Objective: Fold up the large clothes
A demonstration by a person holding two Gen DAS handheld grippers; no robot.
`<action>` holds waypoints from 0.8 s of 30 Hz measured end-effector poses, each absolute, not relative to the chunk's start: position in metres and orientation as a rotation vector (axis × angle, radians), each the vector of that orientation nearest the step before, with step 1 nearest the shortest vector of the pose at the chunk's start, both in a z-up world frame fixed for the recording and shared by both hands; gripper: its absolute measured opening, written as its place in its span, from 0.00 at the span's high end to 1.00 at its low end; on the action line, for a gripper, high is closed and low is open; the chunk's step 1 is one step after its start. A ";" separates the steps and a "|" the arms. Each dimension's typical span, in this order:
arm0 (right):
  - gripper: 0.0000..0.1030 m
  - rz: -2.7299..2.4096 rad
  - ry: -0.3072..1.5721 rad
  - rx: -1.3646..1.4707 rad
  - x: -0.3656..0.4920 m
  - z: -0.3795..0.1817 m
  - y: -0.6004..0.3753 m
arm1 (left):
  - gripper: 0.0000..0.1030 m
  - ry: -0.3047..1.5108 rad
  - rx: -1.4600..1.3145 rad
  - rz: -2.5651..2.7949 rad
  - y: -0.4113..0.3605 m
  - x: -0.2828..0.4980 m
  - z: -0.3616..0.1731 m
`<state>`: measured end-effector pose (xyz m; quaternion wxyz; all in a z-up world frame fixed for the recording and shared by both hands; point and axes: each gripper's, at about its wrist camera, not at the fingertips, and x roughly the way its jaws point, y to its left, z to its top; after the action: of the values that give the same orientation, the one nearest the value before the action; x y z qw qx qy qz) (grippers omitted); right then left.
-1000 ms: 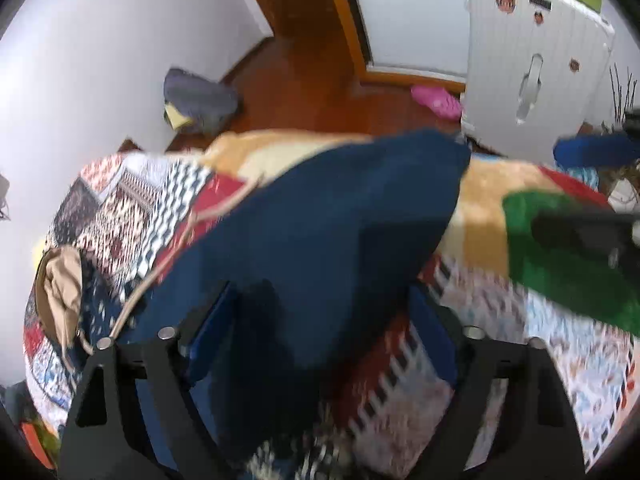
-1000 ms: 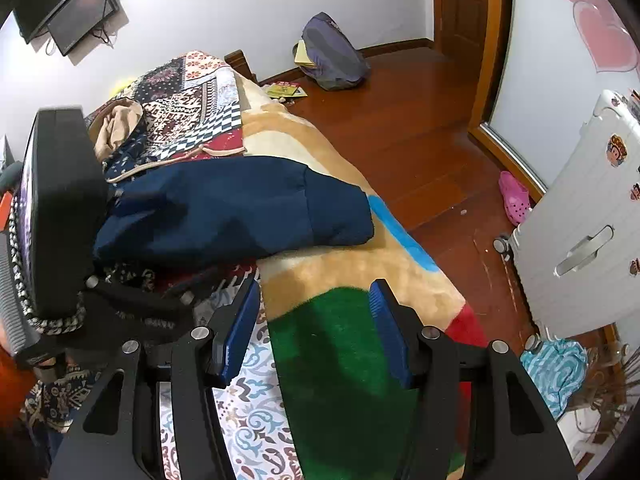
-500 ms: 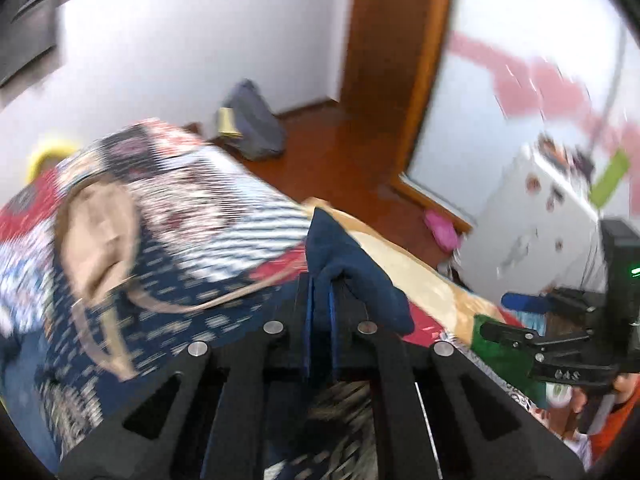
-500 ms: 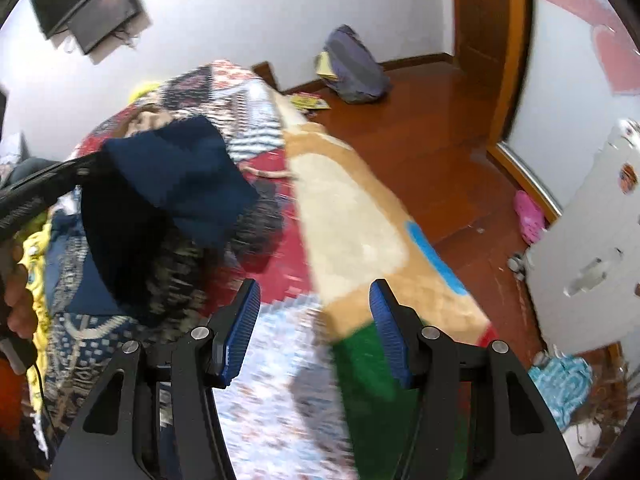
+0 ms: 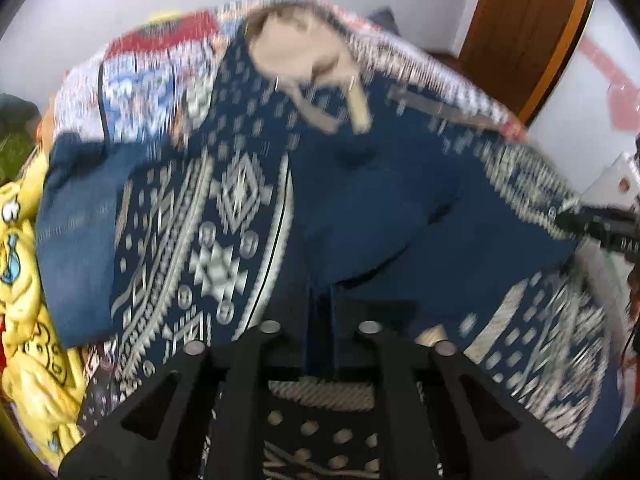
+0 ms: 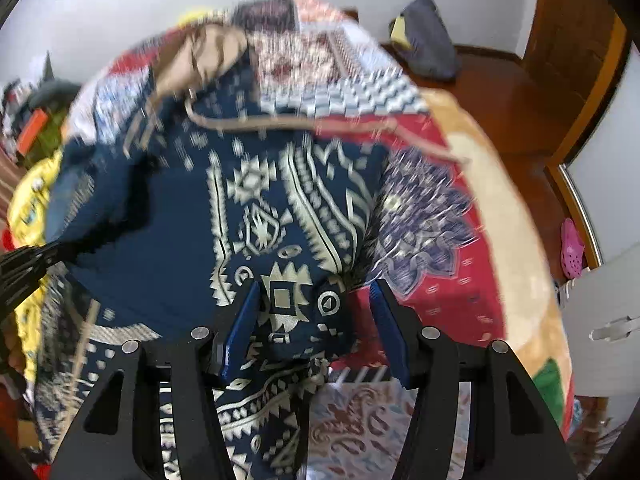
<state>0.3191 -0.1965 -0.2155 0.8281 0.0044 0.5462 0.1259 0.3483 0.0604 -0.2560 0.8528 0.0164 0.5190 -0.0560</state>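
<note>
the step in hand looks like a fold carried across: the left claw (image 5: 320,320) has a plain dark blue flap of the hoodie (image 6: 256,216) between its fingers, which stand nearly together with the cloth pinched in the narrow gap; its jaws have just been opening a little, yet the fabric still sits between them. the hoodie, navy with pale geometric print and a tan-lined hood (image 5: 296,52), lies spread over the patchwork blanket (image 6: 432,216) on the bed, with a yellow printed cloth (image 5: 28,280) just beside it at the left edge. the right claw (image 6: 316,332) hangs over the lower printed part of the hoodie with its blue pads (image 6: 240,336) spread and nothing gripped. both claws point steeply down at the bed. next, i judge, the left one should lay the flap flat on the body of the hoodie and let go, while the right closes on an edge for the following fold. both views are blurred.
</note>
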 end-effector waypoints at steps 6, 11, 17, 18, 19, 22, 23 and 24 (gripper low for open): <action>0.47 0.271 1.163 0.002 0.316 -0.227 -0.200 | 0.30 1.055 0.174 -0.006 0.051 0.343 -0.259; 0.46 0.275 1.162 -0.004 0.317 -0.226 -0.202 | 0.26 1.044 0.239 -0.067 0.017 0.357 -0.256; 0.40 0.279 1.152 -0.009 0.317 -0.228 -0.193 | 0.20 1.059 0.247 -0.012 0.000 0.394 -0.267; 0.39 0.280 1.150 -0.014 0.316 -0.228 -0.193 | 0.20 1.059 0.221 -0.002 0.002 0.398 -0.265; 0.39 0.280 1.148 -0.020 0.316 -0.228 -0.192 | 0.23 1.058 0.187 0.014 0.009 0.403 -0.264; 0.39 0.282 1.147 -0.027 0.316 -0.229 -0.192 | 0.52 1.037 0.100 0.016 0.030 0.401 -0.258; 0.39 0.282 1.149 -0.027 0.316 -0.228 -0.191 | 0.59 1.028 0.078 0.020 0.039 0.397 -0.255; 0.39 0.282 1.150 -0.027 0.316 -0.228 -0.192 | 0.73 1.023 0.066 0.022 0.045 0.400 -0.254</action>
<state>0.3164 -0.1920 -0.2284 0.8297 -0.0127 0.5419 0.1331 0.3999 0.0452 -0.2537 0.8715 0.0316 0.4892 0.0107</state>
